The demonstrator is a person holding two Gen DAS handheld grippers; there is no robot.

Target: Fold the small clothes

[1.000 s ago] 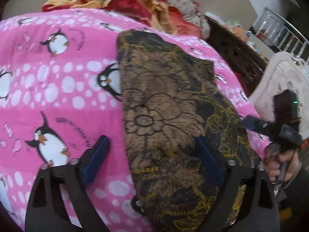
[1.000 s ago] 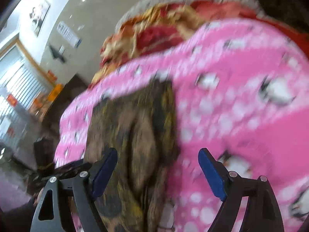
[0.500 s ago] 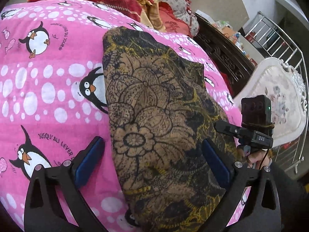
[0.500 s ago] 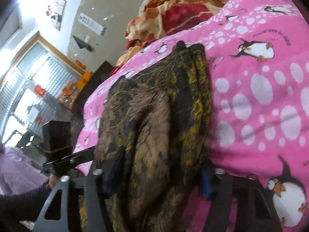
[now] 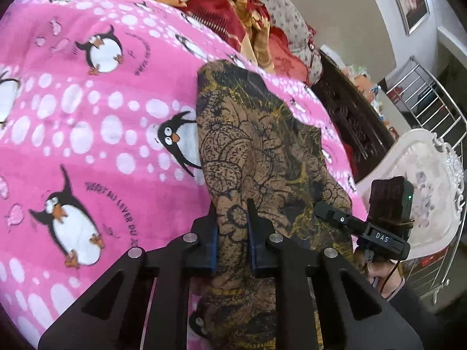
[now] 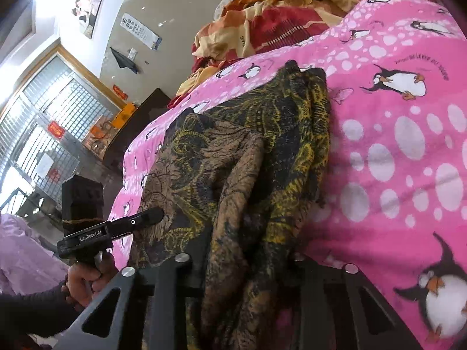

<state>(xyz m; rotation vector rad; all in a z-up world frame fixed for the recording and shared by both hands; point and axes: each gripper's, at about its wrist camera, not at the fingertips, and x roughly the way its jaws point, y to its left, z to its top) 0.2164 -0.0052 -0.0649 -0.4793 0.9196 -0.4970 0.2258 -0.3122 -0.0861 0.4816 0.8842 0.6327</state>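
A brown and black floral garment lies lengthwise on a pink penguin blanket. My left gripper is at the garment's near left edge. Its jaws are closing, and the blue pads pinch a fold of the cloth. In the right wrist view the same garment bunches up between the fingers of my right gripper. Those jaws are closing too, and the cloth hides their pads. Each view shows the other tool at the garment's edge: the right gripper and the left gripper.
A heap of red and yellow bedding lies at the far end of the blanket. Beyond the bed's side stand dark wooden furniture, a white ornate chair and a metal railing. A hand grips the left tool's handle.
Both pairs of jaws have closed from wide open onto the garment. The left one now pinches a fold at the near edge, and the cloth has bunched between the right fingers.
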